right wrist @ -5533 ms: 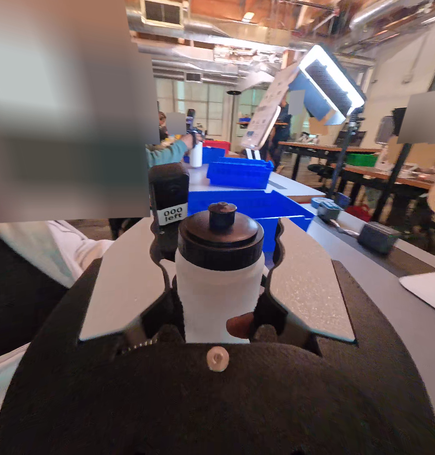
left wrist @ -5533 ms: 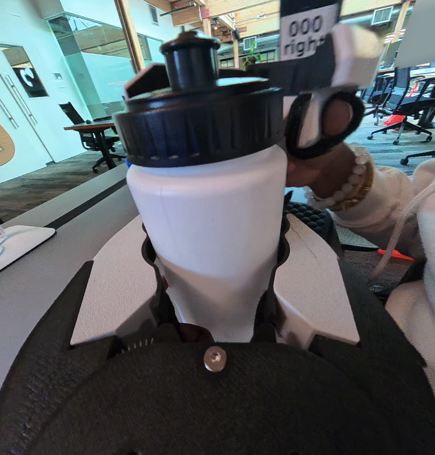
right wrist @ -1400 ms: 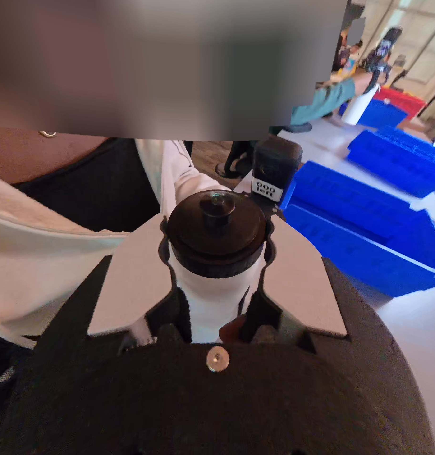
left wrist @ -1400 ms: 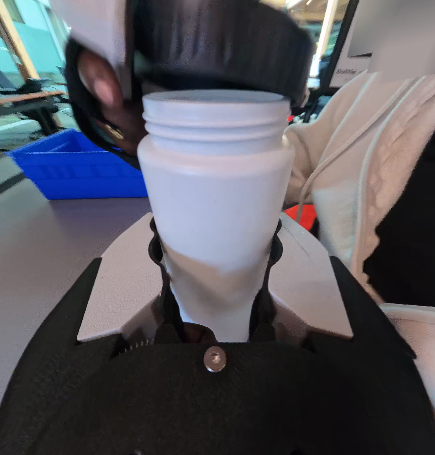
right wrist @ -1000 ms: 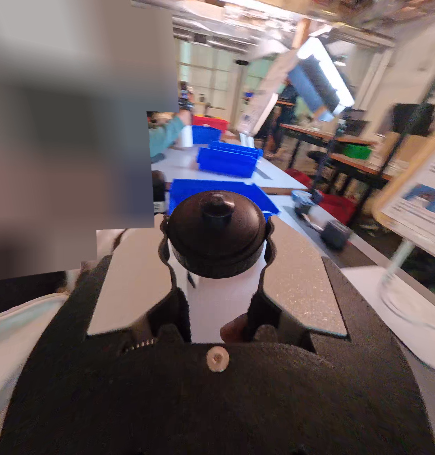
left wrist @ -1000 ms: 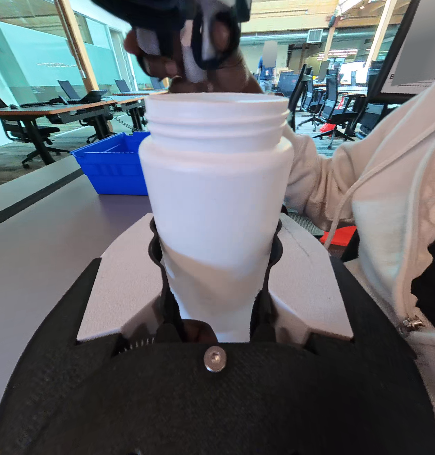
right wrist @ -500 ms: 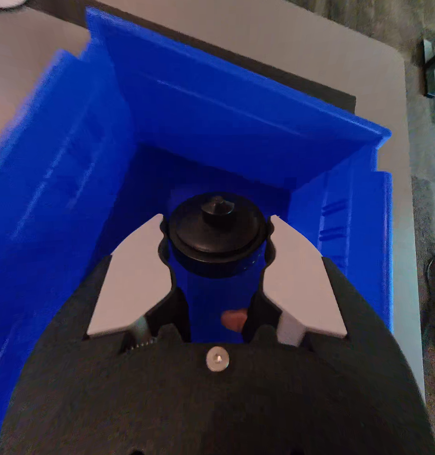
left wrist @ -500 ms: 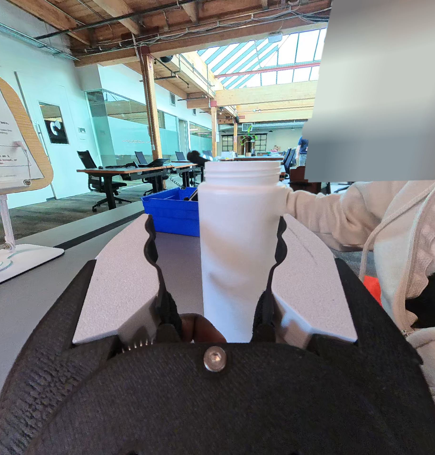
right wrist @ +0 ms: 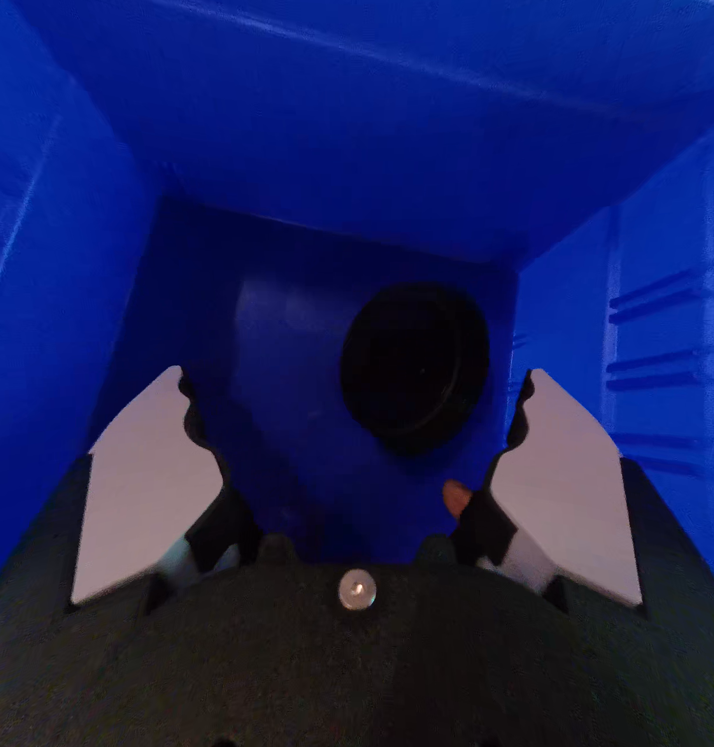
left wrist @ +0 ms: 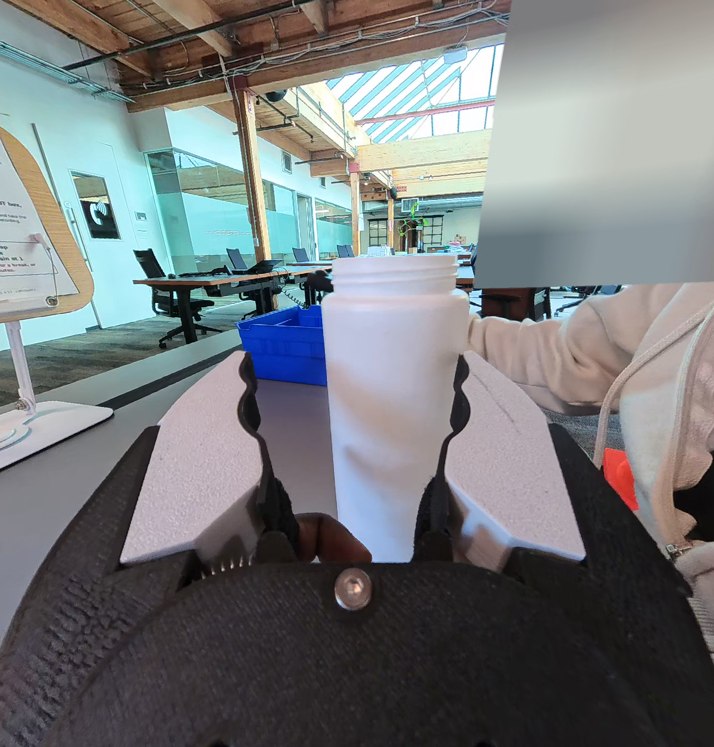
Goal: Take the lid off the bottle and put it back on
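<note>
The white bottle [left wrist: 391, 384] stands upright on the grey table [left wrist: 64, 485] with its threaded neck bare and no lid on it. My left gripper [left wrist: 353, 364] is open around it: the left finger is clear of the bottle and the right finger is at its side. In the right wrist view my right gripper [right wrist: 355, 374] is open and empty, deep inside the blue bin [right wrist: 347, 141]. The black lid [right wrist: 416, 364] lies loose on the bin floor just ahead of the fingertips, nearer the right finger.
The blue bin [left wrist: 282, 347] sits on the table behind the bottle, and a cream sleeve [left wrist: 549, 355] reaches toward it. A sign on a white stand [left wrist: 23, 404] is at the left. The person's body is close at the right. There is about 50 cm between the tips of the two grippers.
The right gripper pulled the lid off the bottle, carried it down into the blue bin and opened, dropping it. The left gripper opened and the bottle now stands free on the table.
</note>
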Demonstrator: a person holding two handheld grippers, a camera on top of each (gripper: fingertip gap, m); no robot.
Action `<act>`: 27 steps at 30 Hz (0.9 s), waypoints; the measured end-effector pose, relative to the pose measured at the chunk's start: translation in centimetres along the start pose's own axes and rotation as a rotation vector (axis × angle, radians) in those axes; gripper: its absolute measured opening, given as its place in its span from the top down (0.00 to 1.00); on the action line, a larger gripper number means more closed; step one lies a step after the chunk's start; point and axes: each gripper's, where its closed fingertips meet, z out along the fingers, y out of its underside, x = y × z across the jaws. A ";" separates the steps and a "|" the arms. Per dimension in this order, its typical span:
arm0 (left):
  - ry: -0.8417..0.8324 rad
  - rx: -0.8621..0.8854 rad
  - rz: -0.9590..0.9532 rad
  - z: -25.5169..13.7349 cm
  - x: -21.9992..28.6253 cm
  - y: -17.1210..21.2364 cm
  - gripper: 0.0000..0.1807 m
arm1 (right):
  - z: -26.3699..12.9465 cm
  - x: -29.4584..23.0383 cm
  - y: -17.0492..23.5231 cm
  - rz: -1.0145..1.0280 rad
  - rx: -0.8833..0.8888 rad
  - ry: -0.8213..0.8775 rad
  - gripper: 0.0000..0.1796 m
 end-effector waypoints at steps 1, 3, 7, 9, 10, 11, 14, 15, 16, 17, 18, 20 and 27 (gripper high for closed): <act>-0.001 -0.001 0.001 0.0 0.0 0.0 0.48 | -0.2 -0.2 -0.1 -0.005 0.018 -0.010 0.18; -0.004 -0.003 0.003 0.0 0.0 0.1 0.48 | -0.9 -0.3 -0.4 -0.007 0.050 -0.012 0.18; -0.012 -0.007 0.002 0.0 -0.2 0.1 0.49 | -2.9 -1.5 -2.0 0.055 0.186 -0.106 0.18; -0.013 -0.009 0.004 0.0 -0.2 0.2 0.49 | -3.8 -0.2 -3.2 0.156 0.275 -0.017 0.23; -0.012 -0.009 0.004 0.0 -0.2 0.2 0.49 | -4.3 0.3 -3.3 0.171 0.291 0.016 0.31; -0.011 -0.010 0.004 0.1 -0.1 0.2 0.49 | -4.6 0.4 -3.2 0.180 0.294 0.020 0.36; -0.011 -0.014 0.009 0.1 -0.1 0.3 0.49 | -6.0 -0.8 -4.1 0.220 0.376 -0.080 0.37; -0.011 -0.014 0.009 0.1 -0.1 0.3 0.50 | -6.5 -1.4 -4.6 0.225 0.418 -0.123 0.37; -0.011 -0.014 0.008 0.1 -0.1 0.3 0.50 | -7.2 -2.2 -5.2 0.218 0.463 -0.170 0.36; -0.011 -0.014 0.007 0.1 -0.1 0.3 0.50 | -7.9 -2.7 -5.8 0.214 0.511 -0.197 0.36; -0.011 -0.014 0.007 0.1 -0.1 0.3 0.50 | -8.7 -2.9 -6.3 0.216 0.558 -0.201 0.37; -0.010 -0.014 0.009 0.1 -0.1 0.3 0.50 | -10.4 -3.6 -7.5 0.226 0.655 -0.232 0.35; -0.011 -0.015 0.014 0.0 -0.1 0.3 0.50 | -16.7 -6.1 -10.6 0.466 0.898 -0.553 0.19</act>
